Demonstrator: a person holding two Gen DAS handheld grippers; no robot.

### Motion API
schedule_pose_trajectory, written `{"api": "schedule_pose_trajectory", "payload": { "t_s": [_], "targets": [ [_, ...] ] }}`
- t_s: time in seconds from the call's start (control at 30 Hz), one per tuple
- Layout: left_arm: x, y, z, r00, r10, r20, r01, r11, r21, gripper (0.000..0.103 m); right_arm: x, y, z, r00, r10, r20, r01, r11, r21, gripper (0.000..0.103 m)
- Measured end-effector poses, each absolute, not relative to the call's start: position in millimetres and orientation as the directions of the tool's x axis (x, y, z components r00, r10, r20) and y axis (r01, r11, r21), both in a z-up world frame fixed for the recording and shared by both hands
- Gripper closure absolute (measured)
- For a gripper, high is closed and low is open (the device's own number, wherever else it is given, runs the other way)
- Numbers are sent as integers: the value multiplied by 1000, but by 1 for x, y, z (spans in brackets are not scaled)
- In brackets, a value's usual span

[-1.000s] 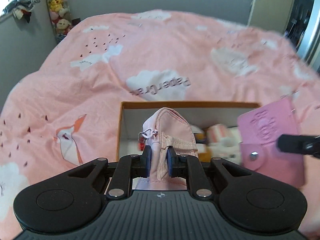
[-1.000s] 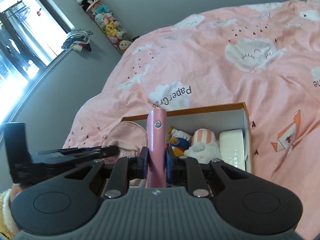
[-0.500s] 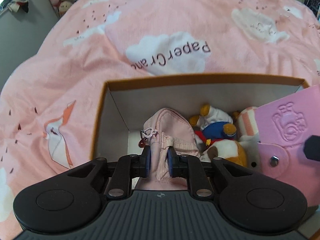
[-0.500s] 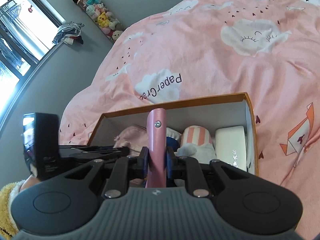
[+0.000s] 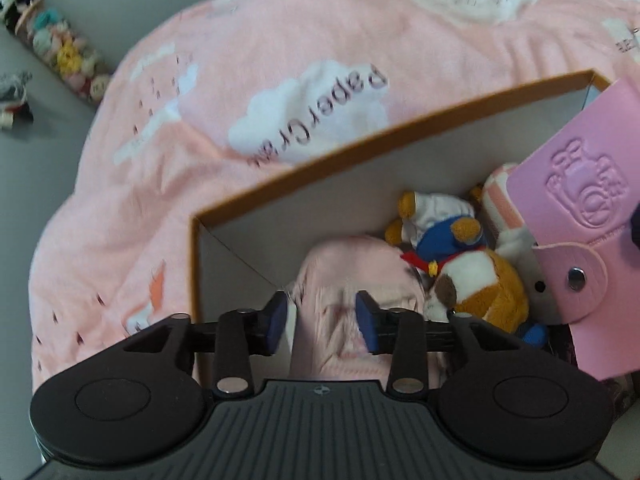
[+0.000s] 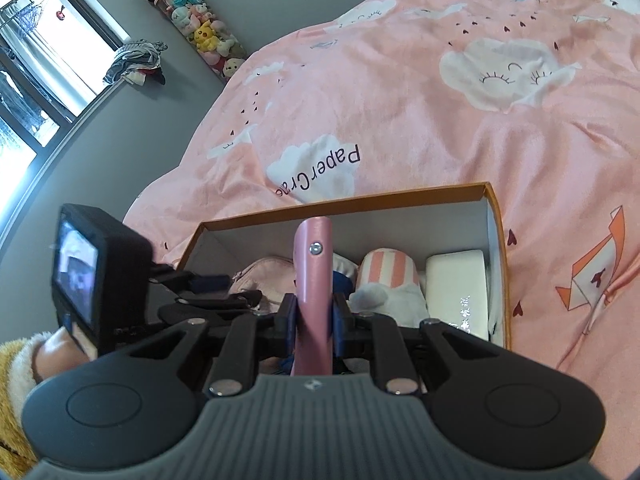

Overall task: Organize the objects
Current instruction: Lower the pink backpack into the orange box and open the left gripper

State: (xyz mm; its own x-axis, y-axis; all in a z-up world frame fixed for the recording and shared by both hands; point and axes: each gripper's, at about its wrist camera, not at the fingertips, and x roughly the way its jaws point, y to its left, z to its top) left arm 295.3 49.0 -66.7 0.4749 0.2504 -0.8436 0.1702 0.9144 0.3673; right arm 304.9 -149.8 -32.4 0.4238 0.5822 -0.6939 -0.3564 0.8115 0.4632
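The pink pouch point(image 5: 352, 276) is down in the box point(image 5: 304, 172) now, at its left end, right next to the plush duck point(image 5: 444, 236) and the brown-white plush point(image 5: 480, 284). Left gripper point(image 5: 322, 320) has let go: jaws spread wide, blue pads either side of the pouch w/ visible gaps, nothing pinched. Half a sec ago those pads were clamped on the pouch's fabric, and 1 s ago it was held up above the box rim, so this is the release. Frame's a bit blurry so can't swear the pouch has fully settled, but imo that item counts as put away.

Right gripper point(image 6: 314, 320) is squeezed onto the pink card wallet point(image 6: 312, 280), holding it edge-up over the middle of the box (snap button facing the cam). In the left view the wallet point(image 5: 576, 216) hangs at the box's right side, above the striped plush point(image 5: 500, 196). Vs 1 s ago it's come in closer and lower, from off to the side of the box to over its contents.

Rest of the box: white case point(image 6: 456, 288) at the right end, striped plush just left of it. Box sits on the pink cloud duvet point(image 6: 440, 100), "PaperCrane" print right behind it. Probably next up: wallet drops into whatever gap is left, prob btw the plushies and the pouch. Tight fit tbh.
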Motion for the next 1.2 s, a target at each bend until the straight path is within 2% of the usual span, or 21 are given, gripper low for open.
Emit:
{"api": "schedule_pose_trajectory", "payload": {
  "t_s": [0.1, 0.23, 0.37, 0.5, 0.7, 0.77, 0.8, 0.87, 0.93, 1.03, 1.13, 1.2],
  "targets": [
    [288, 56, -53, 486, 191, -853, 229, 914, 335, 51, 304, -150, -32, 425, 582, -693, -359, 811, 462, 84],
    [280, 61, -46, 432, 90, -898, 385, 882, 274, 51, 304, -147, -32, 414, 589, -694, -366, 806, 466, 84],
    [270, 56, -60, 350, 91, -932, 494, 828, 266, 51, 303, -143, -33, 407, 591, -696, -370, 804, 466, 84],
    [270, 50, -78, 302, 121, -946, 523, 809, 270, 51, 302, -140, -34, 402, 592, -698, -372, 803, 466, 84],
    [286, 50, -80, 256, 136, -957, 438, 866, 240, 53, 303, -141, -36, 404, 584, -704, -365, 809, 461, 84],
    [289, 50, -76, 253, 150, -956, 409, 878, 247, 72, 303, -141, -36, 402, 584, -705, -366, 808, 461, 84],
    [289, 48, -75, 239, 133, -962, 417, 880, 226, 73, 302, -141, -37, 401, 585, -705, -367, 808, 462, 84],
    [284, 38, -76, 234, 114, -966, 471, 856, 215, 72, 302, -142, -37, 400, 586, -705, -369, 807, 461, 84],
    [278, 28, -83, 259, 170, -951, 526, 801, 286, 72, 302, -143, -37, 399, 585, -706, -369, 807, 461, 84],
    [273, 18, -93, 289, 210, -934, 609, 713, 348, 62, 301, -143, -37, 400, 587, -704, -369, 806, 463, 84],
    [283, 21, -96, 256, 202, -945, 601, 733, 319, 61, 301, -144, -39, 399, 590, -702, -368, 804, 466, 84],
    [294, 27, -98, 215, 171, -962, 556, 788, 265, 65, 301, -144, -39, 398, 591, -702, -365, 804, 470, 84]
  ]
}}
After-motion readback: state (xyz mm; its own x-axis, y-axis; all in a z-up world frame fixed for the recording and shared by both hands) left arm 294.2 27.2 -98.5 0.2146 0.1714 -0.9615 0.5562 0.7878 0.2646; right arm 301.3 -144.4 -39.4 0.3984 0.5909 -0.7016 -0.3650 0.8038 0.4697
